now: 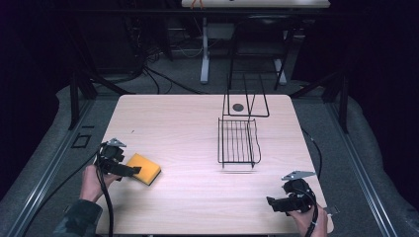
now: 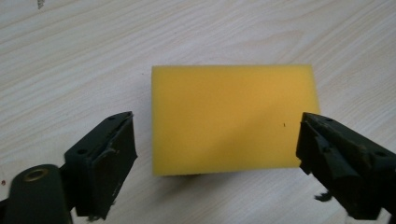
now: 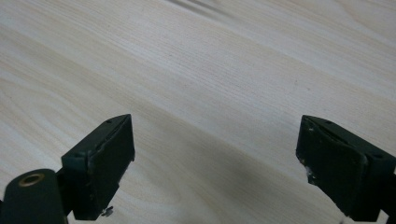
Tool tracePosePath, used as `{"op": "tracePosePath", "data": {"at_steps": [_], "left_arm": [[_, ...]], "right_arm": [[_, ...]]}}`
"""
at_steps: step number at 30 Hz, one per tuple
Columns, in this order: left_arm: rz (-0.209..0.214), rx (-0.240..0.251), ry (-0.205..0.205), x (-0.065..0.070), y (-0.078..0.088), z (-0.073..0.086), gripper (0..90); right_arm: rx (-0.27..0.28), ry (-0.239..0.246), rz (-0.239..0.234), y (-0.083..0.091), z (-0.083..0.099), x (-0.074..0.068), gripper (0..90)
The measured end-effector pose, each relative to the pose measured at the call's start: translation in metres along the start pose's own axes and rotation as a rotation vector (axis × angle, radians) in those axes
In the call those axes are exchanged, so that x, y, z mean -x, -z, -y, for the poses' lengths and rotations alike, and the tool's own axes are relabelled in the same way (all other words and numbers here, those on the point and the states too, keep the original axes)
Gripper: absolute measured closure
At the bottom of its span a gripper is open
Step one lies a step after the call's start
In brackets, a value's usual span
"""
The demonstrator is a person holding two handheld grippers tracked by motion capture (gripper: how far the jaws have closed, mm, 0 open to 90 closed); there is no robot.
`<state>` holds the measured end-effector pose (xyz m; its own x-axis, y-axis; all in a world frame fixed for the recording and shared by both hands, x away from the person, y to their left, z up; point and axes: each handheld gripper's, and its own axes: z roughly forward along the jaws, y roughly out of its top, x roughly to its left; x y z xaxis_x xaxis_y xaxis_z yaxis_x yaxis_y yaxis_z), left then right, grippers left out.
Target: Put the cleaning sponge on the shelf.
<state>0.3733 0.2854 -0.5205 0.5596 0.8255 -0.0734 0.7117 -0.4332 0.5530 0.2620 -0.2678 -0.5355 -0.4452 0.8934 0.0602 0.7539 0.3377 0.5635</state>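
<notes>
High view shows, at the left of the desk (image 1: 197, 143), the left gripper (image 1: 129, 170) at the near edge of a yellow sponge (image 1: 144, 168). Its jaws are wide open. In the left gripper view the sponge (image 2: 233, 116) lies flat between and ahead of the jaws, both tips beside its near corners, and I cannot tell if they touch it. The step seems to be a grasp of the sponge. To do it well, push forward until the sponge sits deep between the jaws, keep them low and level, then close gently, because foam squashes. Farther right stands a wire rack (image 1: 238, 140). The right gripper (image 1: 274, 202) hovers near the front edge, jaws wide and empty.
</notes>
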Motion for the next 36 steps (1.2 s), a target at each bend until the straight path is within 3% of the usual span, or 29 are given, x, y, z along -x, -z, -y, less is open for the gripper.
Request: {"op": "tracePosePath", "data": {"at_steps": [3, 6, 10, 16, 20, 22, 26, 36], "left_arm": [[-0.001, 0.000, 0.008, -0.003, -0.002, -0.002, 16.2], [0.014, 0.019, 0.054, -0.011, -0.005, -0.003, 21.9], [0.001, 0.010, 0.096, -0.021, -0.011, -0.002, 28.6], [-0.020, -0.027, 0.108, -0.024, -0.018, -0.001, 38.7], [0.002, -0.032, 0.110, -0.023, -0.020, 0.000, 47.0], [0.011, -0.033, 0.112, -0.022, -0.021, 0.001, 55.3], [0.031, -0.032, 0.157, -0.024, -0.022, 0.003, 58.4], [0.002, -0.048, 0.108, -0.019, -0.022, 0.001, 66.1]], "right_arm": [[-0.002, -0.002, 0.000, 0.000, 0.000, 0.000, 11.8], [-0.007, -0.001, 0.006, 0.000, 0.000, 0.000, 13.3], [0.003, -0.008, 0.009, 0.000, 0.001, 0.001, 14.2], [0.007, -0.015, 0.006, 0.001, 0.000, 0.001, 15.1], [0.025, -0.014, 0.008, 0.003, 0.000, 0.001, 16.6], [0.024, -0.009, 0.008, 0.003, 0.000, 0.000, 17.8], [0.007, -0.006, 0.011, 0.001, 0.000, -0.001, 20.5], [-0.020, 0.009, 0.033, -0.001, 0.000, -0.002, 22.1]]}}
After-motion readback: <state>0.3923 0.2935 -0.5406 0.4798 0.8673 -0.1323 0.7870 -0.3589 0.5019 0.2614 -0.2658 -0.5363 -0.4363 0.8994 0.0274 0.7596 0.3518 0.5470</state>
